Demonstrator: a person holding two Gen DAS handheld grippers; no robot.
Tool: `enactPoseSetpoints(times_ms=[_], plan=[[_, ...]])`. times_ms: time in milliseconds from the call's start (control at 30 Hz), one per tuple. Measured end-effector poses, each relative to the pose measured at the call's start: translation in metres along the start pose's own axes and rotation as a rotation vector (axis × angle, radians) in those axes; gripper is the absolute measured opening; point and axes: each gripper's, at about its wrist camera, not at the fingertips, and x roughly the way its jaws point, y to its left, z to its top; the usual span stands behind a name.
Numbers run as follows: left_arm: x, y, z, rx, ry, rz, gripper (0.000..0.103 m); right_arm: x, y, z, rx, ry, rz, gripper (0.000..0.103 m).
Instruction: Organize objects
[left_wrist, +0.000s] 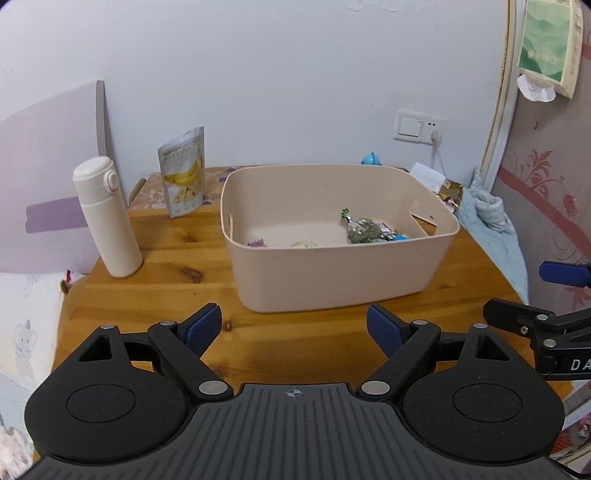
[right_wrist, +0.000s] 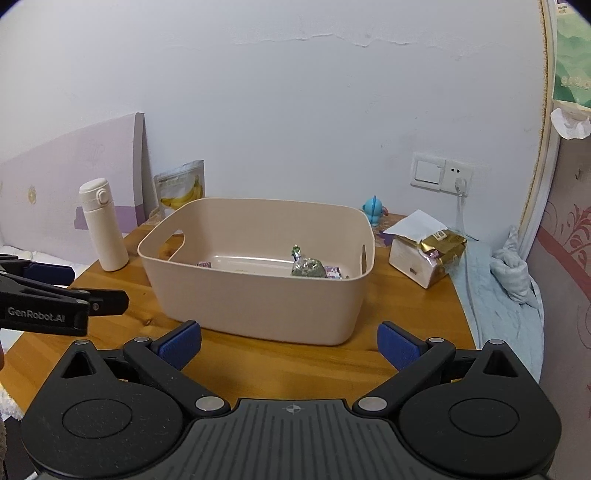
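Beige plastic, the storage bin (left_wrist: 332, 273) sits on the wooden table (left_wrist: 166, 288) just ahead of both grippers' jaws, holding a green packet (left_wrist: 364, 232) and a few small wrapped snacks. Only the right wrist view shows the tissue box (right_wrist: 413, 258) with a gold packet (right_wrist: 443, 243) leaning on it, right of the bin, and the whole blue toy (right_wrist: 373, 209) behind it. The left wrist view shows the white bottle (left_wrist: 105, 218) and banana-chip pouch (left_wrist: 183, 177) larger, ahead-left of its jaws. Left gripper (left_wrist: 294, 328) and right gripper (right_wrist: 289, 345) both angle down toward the table, side by side, jaws wide apart with nothing between them.
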Motion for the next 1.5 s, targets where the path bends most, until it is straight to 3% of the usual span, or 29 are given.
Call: enactPoseSetpoints(times_ms=[600,1500], plan=[[-0.027,-0.005,-0.036,0.033,0.047,-0.028,0.087,-0.036,0.012,-0.032,0.02,0.015,-0.012,0.103],[-0.039,0.003,-0.051,0.022,0.07,-0.021,0.088,-0.051,0.017,-0.049,0.049,0.021,-0.022,0.103]])
